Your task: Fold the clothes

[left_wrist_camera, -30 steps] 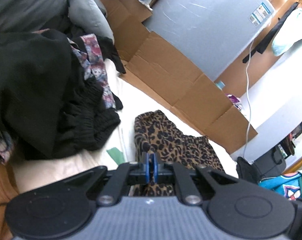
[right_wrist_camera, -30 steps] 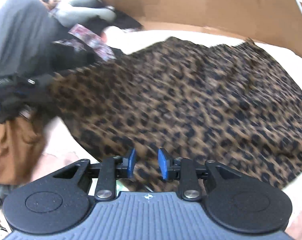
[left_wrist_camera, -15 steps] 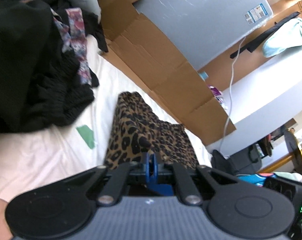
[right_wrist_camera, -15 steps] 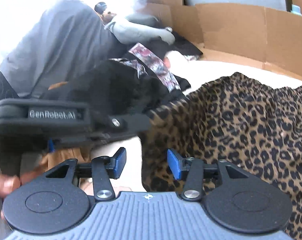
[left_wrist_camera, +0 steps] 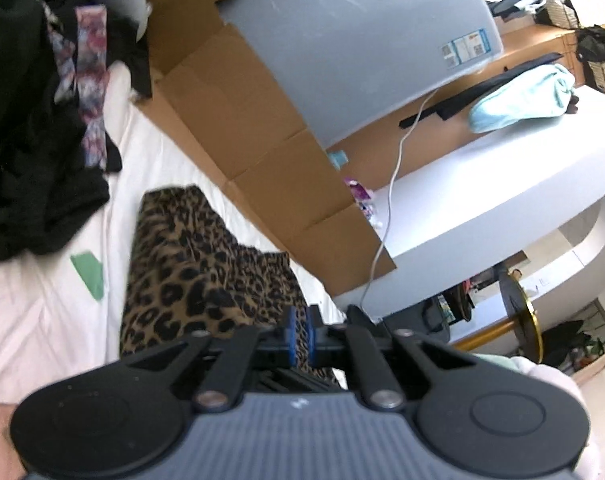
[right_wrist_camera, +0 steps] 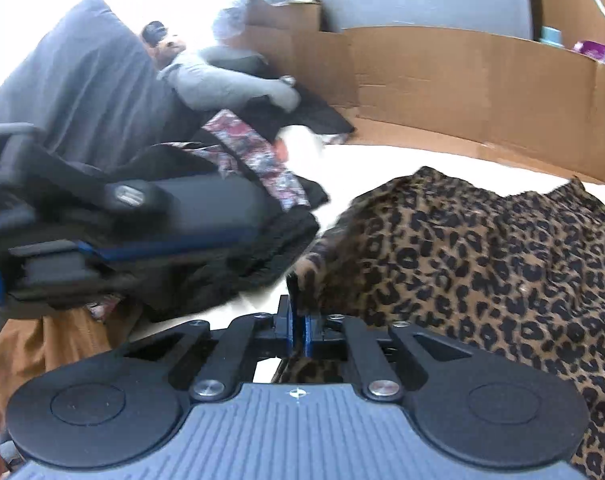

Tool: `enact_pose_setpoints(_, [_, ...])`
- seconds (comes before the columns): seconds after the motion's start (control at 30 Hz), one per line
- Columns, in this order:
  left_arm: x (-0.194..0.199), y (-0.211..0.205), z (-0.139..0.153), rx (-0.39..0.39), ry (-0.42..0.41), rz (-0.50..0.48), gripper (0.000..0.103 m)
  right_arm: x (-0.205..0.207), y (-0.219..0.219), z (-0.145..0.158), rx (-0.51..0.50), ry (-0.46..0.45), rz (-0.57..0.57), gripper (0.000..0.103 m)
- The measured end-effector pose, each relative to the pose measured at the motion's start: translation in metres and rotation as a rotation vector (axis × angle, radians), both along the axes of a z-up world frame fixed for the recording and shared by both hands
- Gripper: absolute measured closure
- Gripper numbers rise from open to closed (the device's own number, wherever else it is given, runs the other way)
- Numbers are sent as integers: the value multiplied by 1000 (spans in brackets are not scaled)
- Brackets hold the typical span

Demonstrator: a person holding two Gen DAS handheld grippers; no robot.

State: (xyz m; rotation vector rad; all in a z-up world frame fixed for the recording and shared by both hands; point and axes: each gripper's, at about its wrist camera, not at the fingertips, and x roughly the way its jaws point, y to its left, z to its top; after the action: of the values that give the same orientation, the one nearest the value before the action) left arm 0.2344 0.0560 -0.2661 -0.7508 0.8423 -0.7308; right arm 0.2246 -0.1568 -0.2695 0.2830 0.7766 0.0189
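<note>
On the white bed sheet (left_wrist_camera: pixel 162 168), beside a flattened cardboard sheet (left_wrist_camera: pixel 262 128): one leopard-print garment (left_wrist_camera: pixel 190 264), partly spread, its near edge lifted toward both tools.

Right gripper (right_wrist_camera: pixel 298 328): half a second ago its jaws stood apart above the cloth; now they are drawn together, clamped on a corner of the leopard-print garment, with fabric pinched between the blue pads.

Left gripper (left_wrist_camera: pixel 298 336): jaws nearly together with leopard fabric between them, as in the earlier views; the grip is unchanged.

Meaning for the task: both ends of the near edge now appear secured, so, as a judgement, the garment is ready to be lifted and carried over for a fold.

Adjacent: a pile of dark clothes (left_wrist_camera: pixel 26 152), unfolded, to the left; a green scrap (left_wrist_camera: pixel 88 274) on the sheet just beside the garment.
</note>
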Motion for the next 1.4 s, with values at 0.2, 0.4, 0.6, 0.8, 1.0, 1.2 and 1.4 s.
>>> enact_pose_setpoints(0.2, [3,21,-10,101,36,103,96,4,-30,5,30,40,-10,101])
enact_pose_setpoints(0.4, [4,12,-28,223,104,118,95,8,-53,0,82,119,-41,102])
enact_pose_setpoints(0.6, [-1,3,-41,316,163,99,91,23,-51,6,60,188,101,103])
enact_pose_setpoints(0.8, [-10,-19,-35,412,189,33,91,30,-48,29,7,240,262,103])
enact_pose_setpoints(1.0, [-17,-46,-18,462,193,-8,89,17,-72,47,21,263,280,103])
enact_pose_setpoints(1.2, [-15,-70,-13,538,211,-25,87,2,-115,52,77,227,243,103])
enact_pose_setpoints(1.4, [-17,-90,-15,601,228,-51,81,-25,-153,42,176,136,160,103])
